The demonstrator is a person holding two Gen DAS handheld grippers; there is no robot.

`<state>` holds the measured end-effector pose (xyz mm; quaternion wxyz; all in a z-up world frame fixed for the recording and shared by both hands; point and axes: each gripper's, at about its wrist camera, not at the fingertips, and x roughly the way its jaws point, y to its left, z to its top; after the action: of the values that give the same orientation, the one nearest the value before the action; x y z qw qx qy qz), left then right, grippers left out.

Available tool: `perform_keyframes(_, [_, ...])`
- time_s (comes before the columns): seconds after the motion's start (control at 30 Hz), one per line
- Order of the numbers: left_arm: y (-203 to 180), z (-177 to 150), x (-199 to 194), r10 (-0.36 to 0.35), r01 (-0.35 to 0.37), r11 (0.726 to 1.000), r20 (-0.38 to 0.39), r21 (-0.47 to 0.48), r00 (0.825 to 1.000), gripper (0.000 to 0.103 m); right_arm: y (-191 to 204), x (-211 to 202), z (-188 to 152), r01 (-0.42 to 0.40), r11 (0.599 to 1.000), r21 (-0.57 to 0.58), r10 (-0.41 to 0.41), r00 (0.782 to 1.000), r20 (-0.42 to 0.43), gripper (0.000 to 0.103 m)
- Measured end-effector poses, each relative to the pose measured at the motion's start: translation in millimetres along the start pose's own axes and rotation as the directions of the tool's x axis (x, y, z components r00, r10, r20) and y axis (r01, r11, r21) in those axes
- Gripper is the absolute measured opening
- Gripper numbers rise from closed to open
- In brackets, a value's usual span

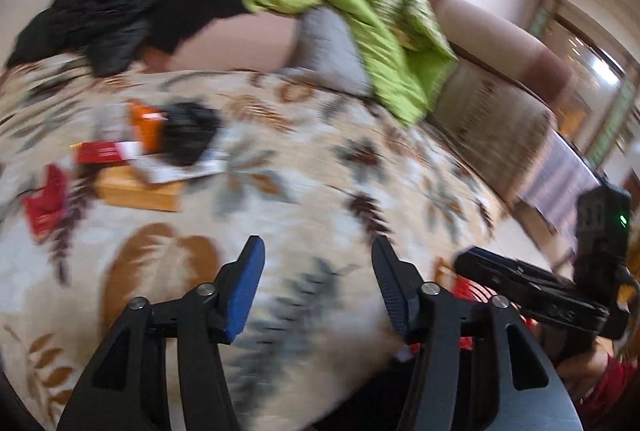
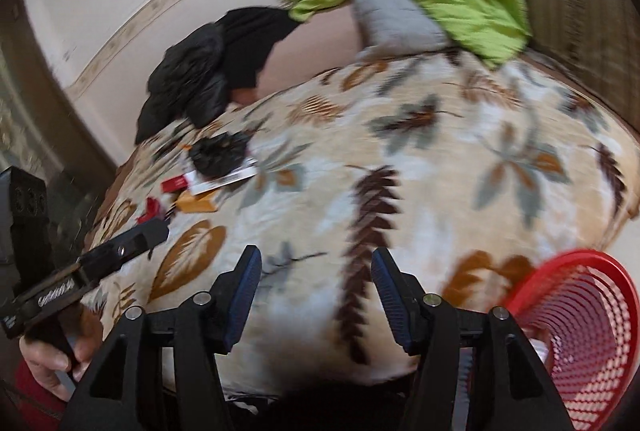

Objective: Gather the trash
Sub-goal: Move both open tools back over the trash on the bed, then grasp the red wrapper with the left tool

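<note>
Trash lies in a cluster on a bed with a leaf-patterned blanket [image 1: 320,171]: a crumpled black bag [image 1: 188,135], an orange packet [image 1: 146,125], a red and white box [image 1: 106,153], a tan cardboard box [image 1: 140,189] and a red wrapper [image 1: 46,201]. The cluster also shows in the right wrist view, with the black bag [image 2: 218,153] and cardboard box [image 2: 198,203]. My left gripper [image 1: 318,251] is open and empty, short of the trash. My right gripper [image 2: 316,259] is open and empty over the blanket [image 2: 400,171]. A red mesh basket [image 2: 580,331] stands at the bed's near right.
Black clothing [image 1: 120,11], a green patterned cloth [image 1: 360,11] and a grey pillow [image 1: 332,47] lie at the bed's far side against the wall. A brown headboard [image 1: 500,103] runs along the right. Both views are motion-blurred.
</note>
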<state>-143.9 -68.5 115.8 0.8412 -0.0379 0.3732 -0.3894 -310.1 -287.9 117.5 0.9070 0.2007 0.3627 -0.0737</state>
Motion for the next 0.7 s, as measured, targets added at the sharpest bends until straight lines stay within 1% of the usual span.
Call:
perform_keyframes(0.07, [29.2, 2.4, -6.0, 0.063, -0.062, 0.997, 0.025, -0.041, 0.998, 0.057, 16.5, 14.2, 3.6, -0.024, 0.999, -0.025, 0.024, 0.999, -0.021, 0.067])
perform_keyframes(0.13, [64.0, 6.3, -12.6, 0.134, -0.129, 0.987, 0.048, -0.094, 0.990, 0.057, 31.8, 27.4, 7.2, -0.039, 0.998, -0.055, 0.037, 0.999, -0.032, 0.068])
perform_keyframes(0.17, [84.7, 8.6, -17.2, 0.177, -0.167, 0.977, 0.061, -0.133, 0.982, 0.058, 37.9, 33.8, 9.1, -0.042, 0.997, -0.063, 0.040, 0.999, -0.034, 0.068])
perform_keyframes(0.2, [99.1, 8.6, -20.9, 0.197, -0.184, 0.970, 0.068, -0.161, 0.978, 0.059, 42.8, 39.9, 11.1, -0.047, 0.997, -0.066, 0.045, 0.998, -0.034, 0.068])
perform_keyframes(0.27, [134.7, 10.2, -28.1, 0.250, -0.226, 0.946, 0.078, -0.233, 0.965, 0.062, 50.9, 53.3, 14.6, -0.059, 0.996, -0.069, 0.057, 0.998, -0.034, 0.068])
perform_keyframes(0.3, [153.3, 10.2, -30.6, 0.277, -0.246, 0.929, 0.079, -0.276, 0.958, 0.064, 53.7, 61.2, 15.0, -0.061, 0.996, -0.066, 0.059, 0.998, -0.038, 0.068])
perform_keyframes(0.37, [187.1, 12.0, -31.8, 0.319, -0.276, 0.896, 0.073, -0.347, 0.945, 0.065, 56.5, 71.8, 12.6, -0.077, 0.995, -0.057, 0.074, 0.996, -0.052, 0.068])
perform_keyframes(0.4, [204.9, 13.3, -31.4, 0.337, -0.288, 0.875, 0.063, -0.388, 0.939, 0.065, 57.2, 78.5, 9.6, -0.080, 0.995, -0.059, 0.076, 0.995, -0.065, 0.068])
perform_keyframes(0.43, [216.0, 15.2, -29.4, 0.336, -0.284, 0.864, 0.057, -0.415, 0.940, 0.065, 58.9, 82.7, 8.5, -0.078, 0.995, -0.061, 0.073, 0.994, -0.077, 0.068])
perform_keyframes(0.5, [237.7, 19.8, -23.5, 0.316, -0.256, 0.849, 0.057, -0.463, 0.947, 0.065, 60.5, 83.2, 10.3, -0.098, 0.993, -0.060, 0.094, 0.994, -0.063, 0.068])
perform_keyframes(0.53, [244.1, 21.7, -20.2, 0.315, -0.253, 0.844, 0.055, -0.474, 0.947, 0.065, 61.4, 83.7, 10.6, -0.095, 0.994, -0.060, 0.092, 0.994, -0.052, 0.069])
perform_keyframes(0.57, [248.3, 25.0, -15.5, 0.313, -0.251, 0.841, 0.053, -0.479, 0.948, 0.065, 61.9, 85.0, 10.9, -0.098, 0.993, -0.059, 0.095, 0.994, -0.059, 0.069])
perform_keyframes(0.63, [252.5, 32.1, -6.8, 0.295, -0.234, 0.853, 0.061, -0.466, 0.953, 0.065, 61.4, 87.9, 12.0, -0.103, 0.993, -0.051, 0.100, 0.993, -0.064, 0.069])
perform_keyframes(0.7, [253.9, 37.8, 1.0, 0.296, -0.238, 0.862, 0.062, -0.447, 0.953, 0.065, 59.4, 88.5, 12.4, -0.096, 0.994, -0.048, 0.093, 0.994, -0.062, 0.069])
